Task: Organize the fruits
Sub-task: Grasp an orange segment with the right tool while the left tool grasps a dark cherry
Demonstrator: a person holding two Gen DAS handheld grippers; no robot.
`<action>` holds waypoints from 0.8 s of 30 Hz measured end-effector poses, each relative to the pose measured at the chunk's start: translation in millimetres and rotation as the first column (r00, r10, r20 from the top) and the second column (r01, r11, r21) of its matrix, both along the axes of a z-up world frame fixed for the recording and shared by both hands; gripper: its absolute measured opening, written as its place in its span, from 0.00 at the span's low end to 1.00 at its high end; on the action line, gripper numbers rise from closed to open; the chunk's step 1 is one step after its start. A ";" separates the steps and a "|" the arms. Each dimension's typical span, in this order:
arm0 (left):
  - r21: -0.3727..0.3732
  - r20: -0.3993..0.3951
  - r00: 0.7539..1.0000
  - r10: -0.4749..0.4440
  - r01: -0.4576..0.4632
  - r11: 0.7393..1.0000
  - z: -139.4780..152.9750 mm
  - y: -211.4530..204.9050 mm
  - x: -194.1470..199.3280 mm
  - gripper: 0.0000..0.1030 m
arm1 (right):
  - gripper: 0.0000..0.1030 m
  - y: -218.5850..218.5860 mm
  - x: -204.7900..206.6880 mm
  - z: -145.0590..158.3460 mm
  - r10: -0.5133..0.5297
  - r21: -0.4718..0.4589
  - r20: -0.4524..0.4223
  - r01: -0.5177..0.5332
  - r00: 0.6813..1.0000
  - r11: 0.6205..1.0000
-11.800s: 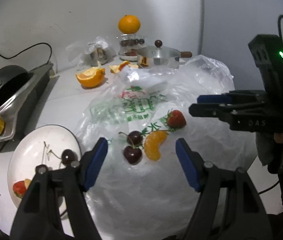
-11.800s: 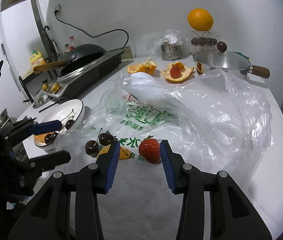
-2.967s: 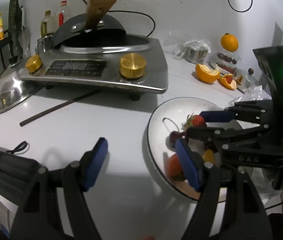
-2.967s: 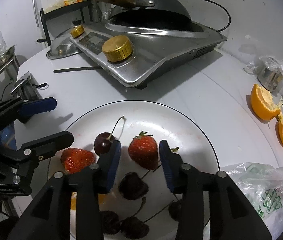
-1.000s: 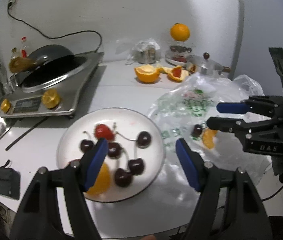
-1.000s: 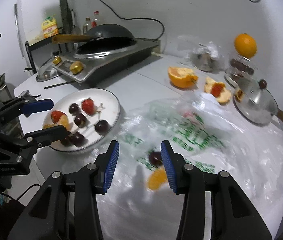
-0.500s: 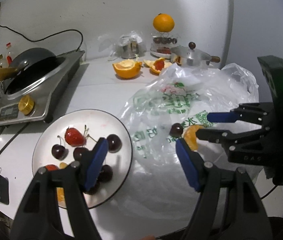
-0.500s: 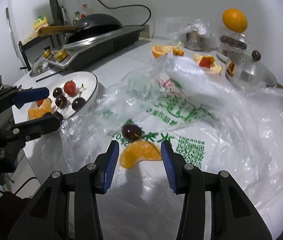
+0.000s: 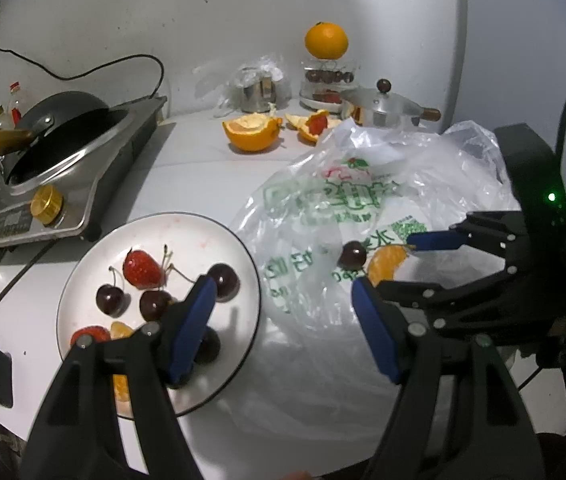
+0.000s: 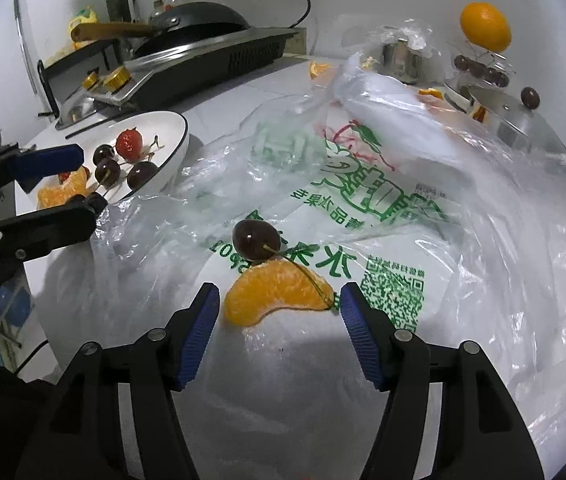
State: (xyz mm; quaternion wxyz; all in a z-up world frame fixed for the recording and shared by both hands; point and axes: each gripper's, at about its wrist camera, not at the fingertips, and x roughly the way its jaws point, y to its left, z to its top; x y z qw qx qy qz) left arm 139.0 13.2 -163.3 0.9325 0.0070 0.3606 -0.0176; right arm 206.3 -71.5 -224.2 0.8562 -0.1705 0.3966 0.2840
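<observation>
An orange segment [image 10: 279,298] and a dark cherry [image 10: 256,239] lie on a clear plastic bag [image 10: 383,200]. My right gripper [image 10: 279,330] is open, its jaws on either side of the segment, empty. In the left wrist view the segment [image 9: 387,264] and cherry [image 9: 354,254] sit by the right gripper [image 9: 399,264]. My left gripper [image 9: 283,328] is open and empty above the edge of a white plate [image 9: 187,228]. The plate holds several cherries, a strawberry [image 9: 141,269] and orange pieces; it also shows in the right wrist view [image 10: 175,136].
An induction cooker with a black wok [image 9: 63,148] stands left of the plate. At the back are a cut orange half [image 9: 251,135], peel, a lidded steel pot [image 9: 387,112] and a whole orange on a jar [image 9: 326,40]. A chopstick [image 9: 23,276] lies near the cooker.
My right gripper has moved in low over the bag, so the orange segment now sits between its open jaws. The left gripper has shifted slightly over the plate's right edge.
</observation>
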 end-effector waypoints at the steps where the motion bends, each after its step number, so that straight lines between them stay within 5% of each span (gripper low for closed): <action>1: 0.004 0.004 1.000 -0.002 0.002 1.000 0.0 -0.1 -0.2 0.70 | 0.64 1.4 1.1 -0.8 0.000 -0.009 0.003 0.000 1.000 1.000; 8: 0.029 0.017 1.000 -0.010 0.010 1.000 0.8 -2.3 -1.1 0.70 | 0.64 9.6 6.8 -7.5 0.008 -0.044 0.009 -0.008 1.000 0.999; 15: 0.043 0.031 0.999 -0.041 0.039 0.998 3.2 -13.5 0.4 0.70 | 0.51 3.9 4.3 -4.5 0.013 -0.026 0.005 -0.013 1.000 1.000; 24: 0.136 0.073 0.982 -0.175 0.164 0.977 3.9 -48.1 7.6 0.70 | 0.50 -30.8 3.7 5.7 -0.065 -0.005 0.036 0.065 0.997 0.998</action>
